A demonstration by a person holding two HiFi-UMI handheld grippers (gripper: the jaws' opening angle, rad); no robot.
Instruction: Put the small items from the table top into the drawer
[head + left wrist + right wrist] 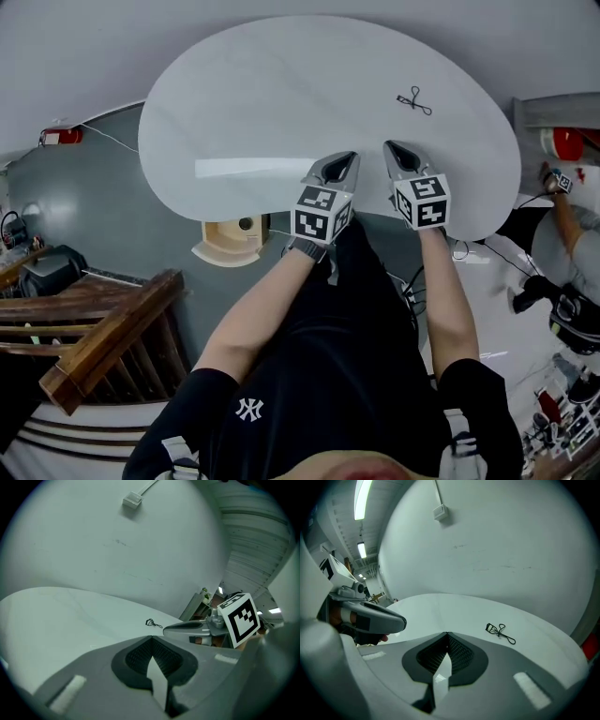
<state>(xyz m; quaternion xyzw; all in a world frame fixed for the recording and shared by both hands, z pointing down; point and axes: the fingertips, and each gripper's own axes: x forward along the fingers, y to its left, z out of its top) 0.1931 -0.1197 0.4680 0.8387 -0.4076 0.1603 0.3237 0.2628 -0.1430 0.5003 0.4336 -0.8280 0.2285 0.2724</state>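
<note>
At the near edge of the white table (281, 94), the person holds the left gripper (349, 159) and right gripper (392, 148) side by side, low over the top. Each has its jaws pressed together at the tips with nothing between them, so this looks like a ready pose before any reach. The only small item I can see, a thin black wire tool (413, 100), perhaps an eyelash curler, lies alone toward the far right of the table, nearer the right gripper. A beige fitting (232, 240) under the left edge may be the drawer.
</note>
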